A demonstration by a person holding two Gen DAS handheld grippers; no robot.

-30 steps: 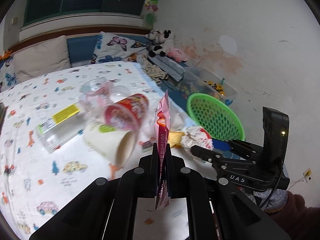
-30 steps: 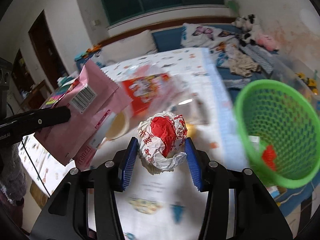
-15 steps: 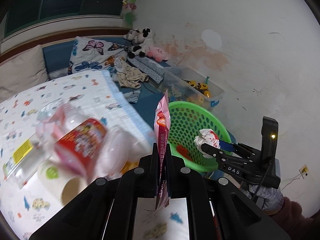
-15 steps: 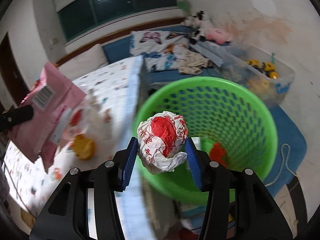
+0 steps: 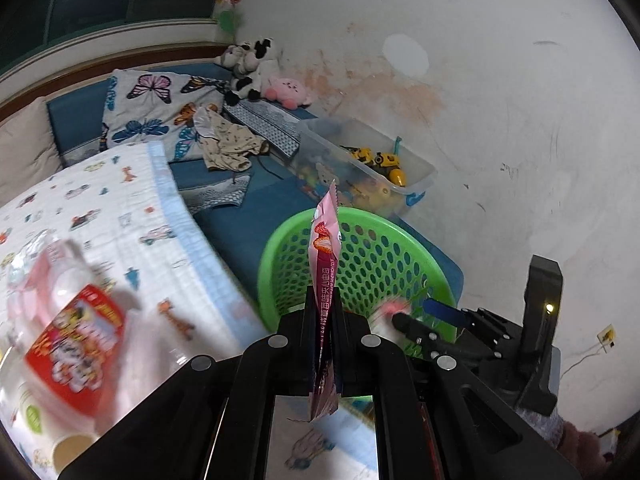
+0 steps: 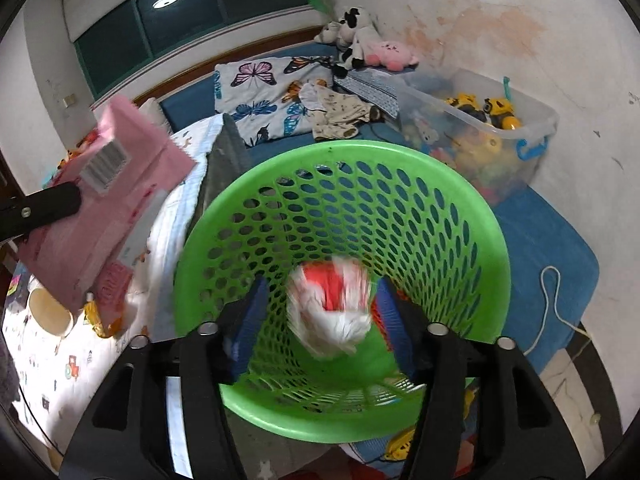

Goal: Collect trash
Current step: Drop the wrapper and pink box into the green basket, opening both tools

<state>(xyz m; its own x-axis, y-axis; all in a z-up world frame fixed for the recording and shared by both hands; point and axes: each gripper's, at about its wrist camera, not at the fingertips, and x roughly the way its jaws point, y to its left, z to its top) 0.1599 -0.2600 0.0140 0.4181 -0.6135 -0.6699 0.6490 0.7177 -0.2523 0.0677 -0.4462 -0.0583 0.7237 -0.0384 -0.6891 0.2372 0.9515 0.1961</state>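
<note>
Released wad (image 6: 329, 309) blurred inside basket (image 6: 460, 200)

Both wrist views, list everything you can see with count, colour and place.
basket: one, green, on the floor beside the bed
paper wad: one, white and red, blurred, between the open right jaws over the basket
wrapper: one, pink, clamped in the left jaws
cups: at least two, red and white, blurred, on the bed
toy bin: one, clear, by the wall
plush toys: several, at the wall
left gripper: one, black
right gripper: one, black, blue pads
</note>
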